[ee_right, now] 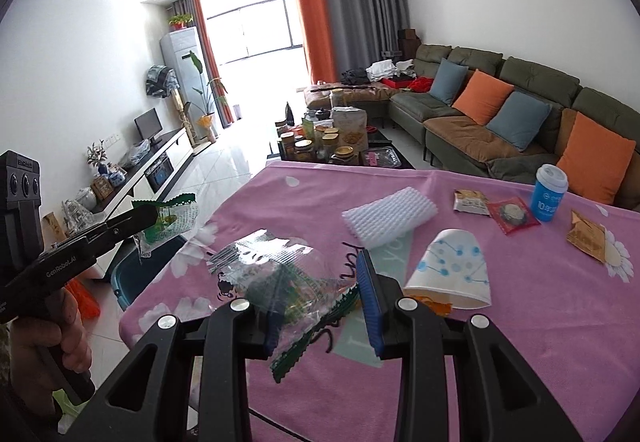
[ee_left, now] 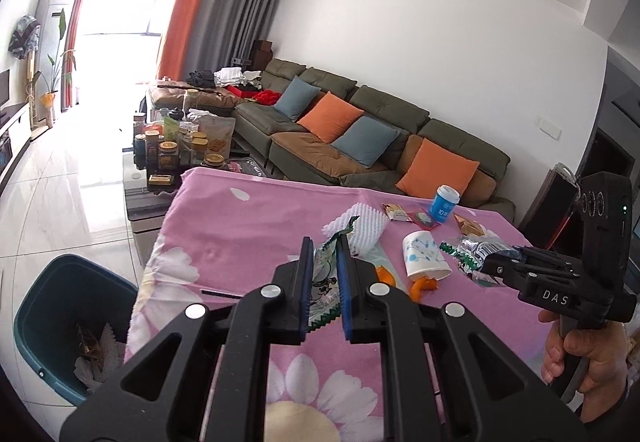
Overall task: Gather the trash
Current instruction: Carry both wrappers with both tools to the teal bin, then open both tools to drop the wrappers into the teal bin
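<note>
My left gripper [ee_left: 325,244] is shut on a green and white snack wrapper [ee_left: 320,282], held above the pink floral tablecloth [ee_left: 240,226]. From the right wrist view this gripper [ee_right: 154,212] carries the wrapper [ee_right: 176,218] past the table's left edge, over a teal bin [ee_right: 132,278]. My right gripper [ee_right: 316,286] is shut on a crumpled clear plastic bag with green edging [ee_right: 280,262], which hides its left fingertip. It shows at the right of the left wrist view [ee_left: 486,262] with the bag [ee_left: 472,248].
The teal bin [ee_left: 60,306] stands on the floor left of the table, with scraps inside. On the cloth lie a white foam net [ee_right: 390,218], a tipped paper cup [ee_right: 452,270], orange peel [ee_left: 424,284], a blue cup [ee_right: 548,194] and small packets [ee_right: 470,202]. A sofa [ee_left: 360,130] runs behind.
</note>
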### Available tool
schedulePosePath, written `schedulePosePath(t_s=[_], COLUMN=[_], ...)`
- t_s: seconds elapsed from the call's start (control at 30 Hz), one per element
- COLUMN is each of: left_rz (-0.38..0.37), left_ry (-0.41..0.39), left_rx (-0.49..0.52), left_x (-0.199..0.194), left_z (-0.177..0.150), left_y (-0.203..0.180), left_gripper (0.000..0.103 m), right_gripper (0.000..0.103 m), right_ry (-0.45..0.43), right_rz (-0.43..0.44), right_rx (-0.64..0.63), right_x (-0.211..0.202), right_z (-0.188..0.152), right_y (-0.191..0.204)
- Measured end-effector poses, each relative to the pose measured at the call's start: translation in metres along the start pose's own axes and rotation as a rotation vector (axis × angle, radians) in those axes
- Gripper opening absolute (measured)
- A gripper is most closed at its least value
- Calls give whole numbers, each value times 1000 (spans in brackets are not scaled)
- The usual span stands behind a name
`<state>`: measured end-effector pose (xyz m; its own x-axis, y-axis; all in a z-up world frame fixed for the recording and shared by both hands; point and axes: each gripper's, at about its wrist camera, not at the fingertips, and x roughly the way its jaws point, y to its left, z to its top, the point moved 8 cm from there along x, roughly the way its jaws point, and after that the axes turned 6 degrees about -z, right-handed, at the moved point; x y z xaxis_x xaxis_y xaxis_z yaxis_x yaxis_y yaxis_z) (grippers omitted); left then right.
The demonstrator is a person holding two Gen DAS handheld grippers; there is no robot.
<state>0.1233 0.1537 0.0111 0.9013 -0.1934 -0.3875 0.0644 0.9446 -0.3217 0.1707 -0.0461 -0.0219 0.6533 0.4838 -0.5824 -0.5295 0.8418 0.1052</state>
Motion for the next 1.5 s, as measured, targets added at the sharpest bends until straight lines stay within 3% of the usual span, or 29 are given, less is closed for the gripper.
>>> schedulePosePath(t_s=[0.6,0.83,1.03,1.5], left_rz=[190,285,357,457], left_ry=[-104,-88,-40,89], left_rx=[-84,-124,-173,-249], left_x=[-115,-146,-153,-98], left_z=[-1,-16,-39,-74], left_y=[80,128,174,265], left_gripper=[12,12,12,12], right_gripper=[31,31,31,32], right_ry=[41,83,135,271], right_rz=[184,234,263,296], right_rx=[-193,-267,-335,-499], right_x=[38,63,88,155], right_z=[9,6,4,-7], right_y=[145,192,229,297])
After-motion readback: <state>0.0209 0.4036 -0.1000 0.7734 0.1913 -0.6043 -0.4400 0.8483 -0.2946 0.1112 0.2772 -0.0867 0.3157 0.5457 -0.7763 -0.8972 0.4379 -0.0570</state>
